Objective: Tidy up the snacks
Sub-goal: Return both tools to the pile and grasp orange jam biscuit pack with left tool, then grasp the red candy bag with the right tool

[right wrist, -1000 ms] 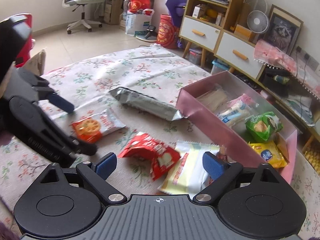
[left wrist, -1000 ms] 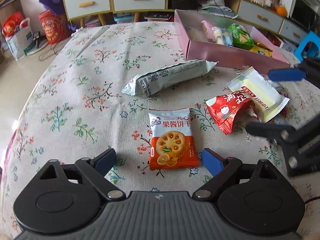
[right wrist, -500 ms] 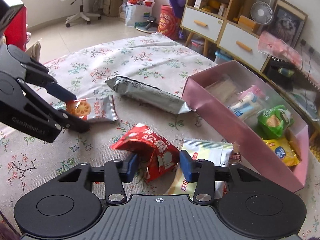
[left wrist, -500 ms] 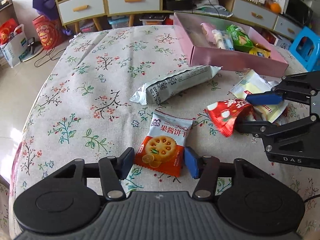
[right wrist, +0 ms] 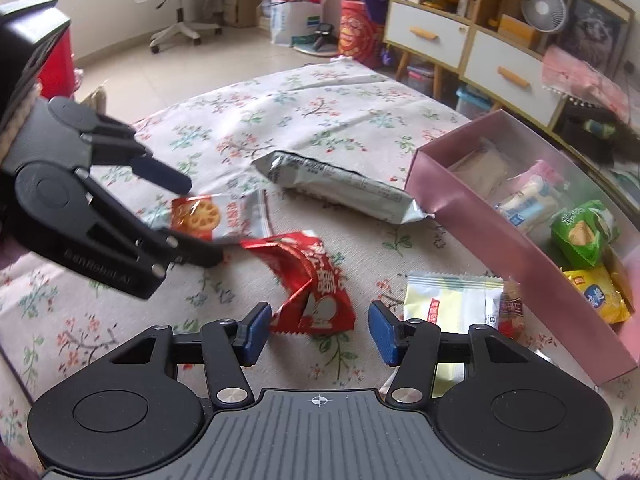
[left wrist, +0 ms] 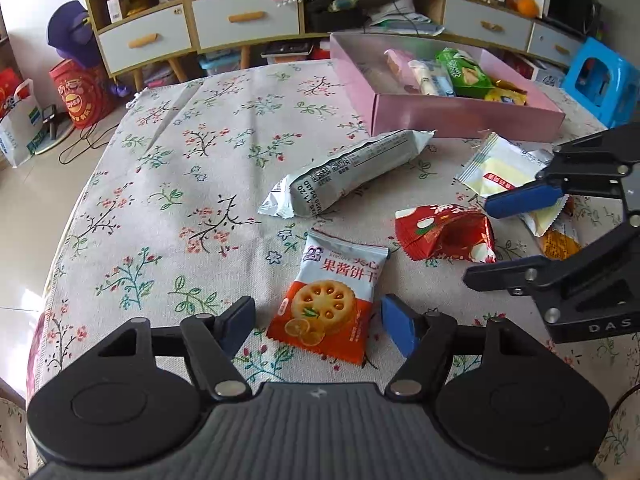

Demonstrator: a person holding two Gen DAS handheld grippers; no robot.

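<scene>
An orange-and-white biscuit packet (left wrist: 328, 304) lies flat on the flowered tablecloth between the pads of my left gripper (left wrist: 318, 324). Its jaws are opening, with a gap on both sides of the packet. A crumpled red packet (right wrist: 316, 280) lies between the pads of my right gripper (right wrist: 320, 330), whose jaws are also opening and do not press on it. The right wrist view shows the left gripper (right wrist: 196, 220) straddling the biscuit packet (right wrist: 216, 216). The left wrist view shows the right gripper (left wrist: 478, 242) over the red packet (left wrist: 444, 236).
A pink box (left wrist: 460, 114) holding several snacks stands at the table's far side (right wrist: 500, 240). A long silver packet (left wrist: 348, 172) lies in front of it. A yellow-white packet (right wrist: 452, 304) lies right of the red one. Cabinets and a chair stand beyond.
Both grippers narrowed around their packets from wide open, then widened again. The biscuit packet has turned slightly and the red packet looks more crumpled.
</scene>
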